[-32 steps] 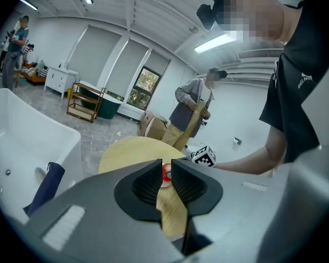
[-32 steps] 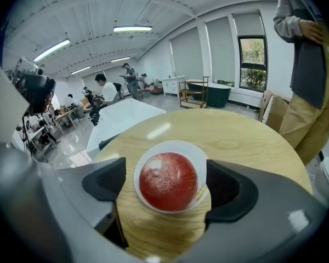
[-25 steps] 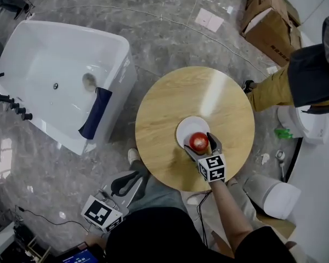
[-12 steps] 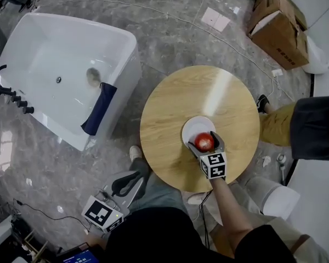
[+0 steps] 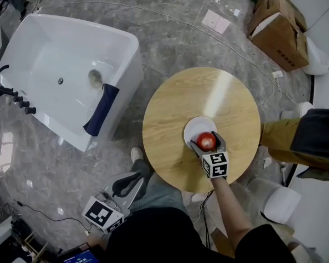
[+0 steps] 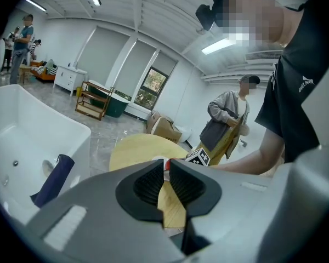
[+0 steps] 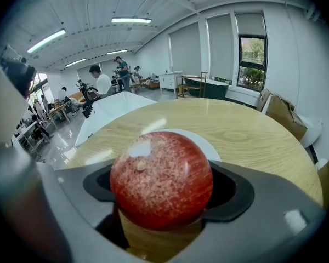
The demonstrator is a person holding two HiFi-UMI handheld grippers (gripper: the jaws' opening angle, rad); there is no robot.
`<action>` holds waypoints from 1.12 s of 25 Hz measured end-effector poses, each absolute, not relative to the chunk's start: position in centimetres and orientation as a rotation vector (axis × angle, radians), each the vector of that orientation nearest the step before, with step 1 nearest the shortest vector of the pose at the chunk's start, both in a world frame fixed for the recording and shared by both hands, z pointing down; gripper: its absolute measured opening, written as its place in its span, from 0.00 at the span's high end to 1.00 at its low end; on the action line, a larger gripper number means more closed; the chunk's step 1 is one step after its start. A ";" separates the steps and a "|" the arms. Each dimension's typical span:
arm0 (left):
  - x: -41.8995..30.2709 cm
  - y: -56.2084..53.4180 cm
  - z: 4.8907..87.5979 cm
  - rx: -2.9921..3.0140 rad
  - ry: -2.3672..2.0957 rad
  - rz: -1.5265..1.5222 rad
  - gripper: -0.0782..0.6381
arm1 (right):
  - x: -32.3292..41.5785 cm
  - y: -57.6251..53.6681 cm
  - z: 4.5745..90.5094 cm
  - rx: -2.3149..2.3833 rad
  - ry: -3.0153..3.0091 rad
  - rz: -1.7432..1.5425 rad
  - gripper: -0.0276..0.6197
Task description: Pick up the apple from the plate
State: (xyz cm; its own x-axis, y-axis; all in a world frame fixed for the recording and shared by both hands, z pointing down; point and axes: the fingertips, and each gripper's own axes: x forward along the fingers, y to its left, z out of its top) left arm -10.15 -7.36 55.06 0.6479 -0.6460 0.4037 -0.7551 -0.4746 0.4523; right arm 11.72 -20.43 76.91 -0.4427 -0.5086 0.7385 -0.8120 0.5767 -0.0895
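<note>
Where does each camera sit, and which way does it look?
Head view: on the head, facing steeply down at the round wooden table; left gripper, right gripper, forearm show.
Left gripper view: on the left gripper beside the table, facing across it; empty jaws, person's torso show.
Right gripper view: on the right gripper, facing across the table; jaws hold the red apple by the white plate.
All share the table.

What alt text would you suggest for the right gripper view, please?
A red apple fills the foreground, clamped between the jaws of the right hand-held gripper. Behind it lies a white plate on a round wooden table, with a white bathtub and several people farther back in a bright room.
</note>
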 end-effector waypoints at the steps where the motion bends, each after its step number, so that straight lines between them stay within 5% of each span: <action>1: -10.3 -7.4 54.9 2.260 -1.084 0.234 0.82 | 11.6 -20.5 76.6 1.050 -2.136 0.579 0.28; 28: -4.6 -11.3 48.5 2.508 -0.777 0.193 0.84 | 10.8 -19.5 57.7 1.317 -2.353 0.590 0.28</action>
